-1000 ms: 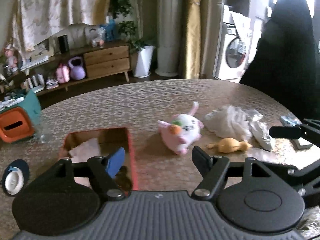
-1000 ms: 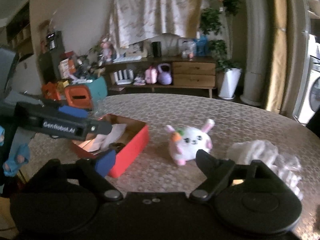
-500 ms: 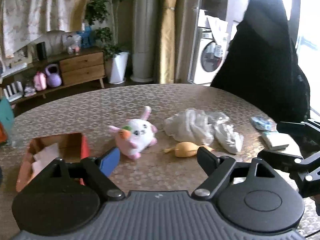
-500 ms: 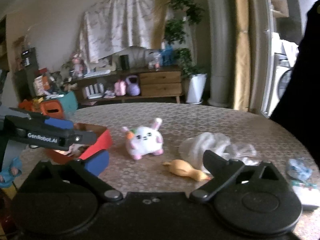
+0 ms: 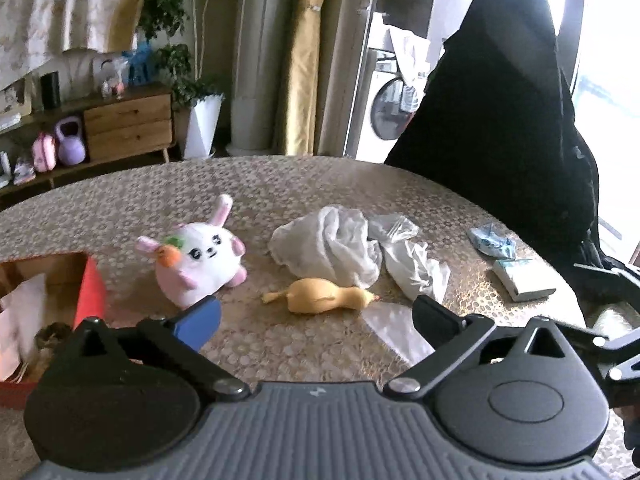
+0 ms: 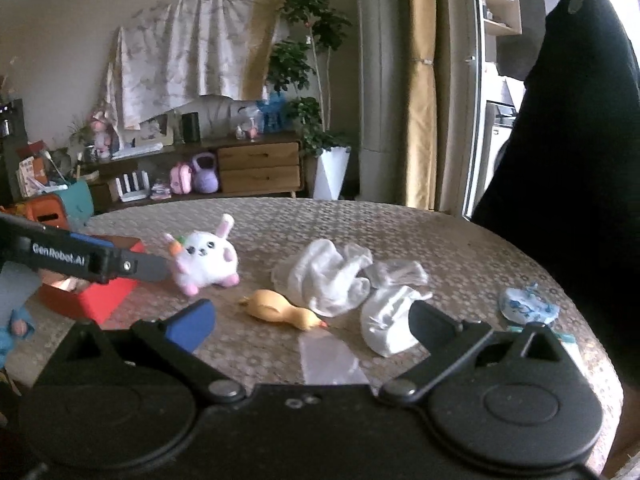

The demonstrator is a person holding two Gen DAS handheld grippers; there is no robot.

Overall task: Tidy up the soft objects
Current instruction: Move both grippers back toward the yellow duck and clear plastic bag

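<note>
the left tool (image 5: pixel 316 312) was opening wide with nothing between its jaws; the right tool (image 6: pixel 312 316) stood wide and empty. both hung over a patterned round worktop (image 5: pixel 320 184). beyond them lay a yellow rubber chicken (image 5: pixel 320 300), crumpled white cloths (image 5: pixel 332 248), a plush bunny (image 5: pixel 196 256) and a red box (image 5: pixel 90 292) at left. a black chair (image 5: pixel 500 120) stood behind. only the left view showed a tissue pack (image 5: pixel 520 280).

Purple kettlebell (image 6: pixel 206 173) under wooden sideboard (image 6: pixel 259 168) (white planter (image 6: pixel 330 173) beside it), washing machine (image 5: pixel 390 110) behind table.
</note>
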